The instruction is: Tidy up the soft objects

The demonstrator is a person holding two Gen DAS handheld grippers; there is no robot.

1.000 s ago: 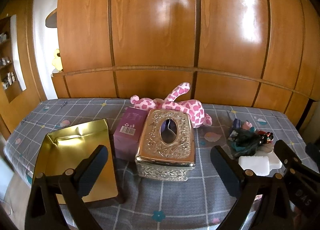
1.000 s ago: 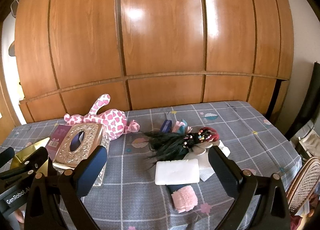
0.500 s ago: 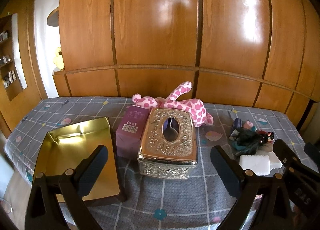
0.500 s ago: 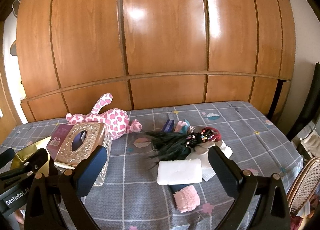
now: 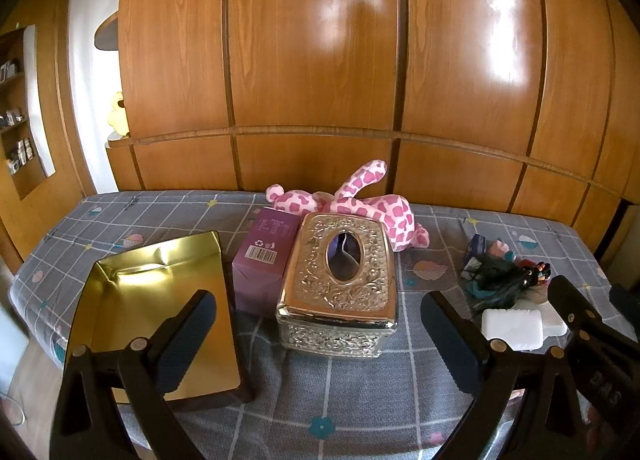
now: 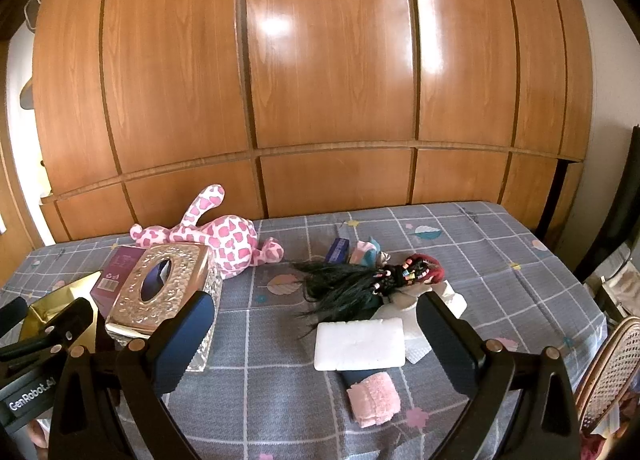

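Observation:
A pink spotted plush toy [image 5: 360, 208] [image 6: 224, 236] lies at the back of the table behind an ornate silver tissue box [image 5: 340, 280] [image 6: 160, 284]. A white sponge [image 6: 360, 342] [image 5: 512, 326], a rolled pink cloth [image 6: 374, 400], a dark wig with beads [image 6: 352, 288] [image 5: 500, 280] and small soft pieces [image 6: 366, 250] lie to the right. My left gripper [image 5: 320, 340] hangs open above the near table edge, in front of the tissue box. My right gripper [image 6: 316, 336] is open too, just short of the sponge. Neither holds anything.
A shiny gold bag [image 5: 160, 308] lies at the left, with a purple carton [image 5: 264, 256] between it and the tissue box. A wooden panelled wall [image 5: 320, 80] rises behind the table. A wicker chair [image 6: 612, 372] stands at the right edge. The checked grey cloth [image 6: 500, 260] covers the table.
Both grippers have drifted slightly, so the table objects sit a touch further right and lower in the views. Nothing on the table has moved and both grippers stay open.

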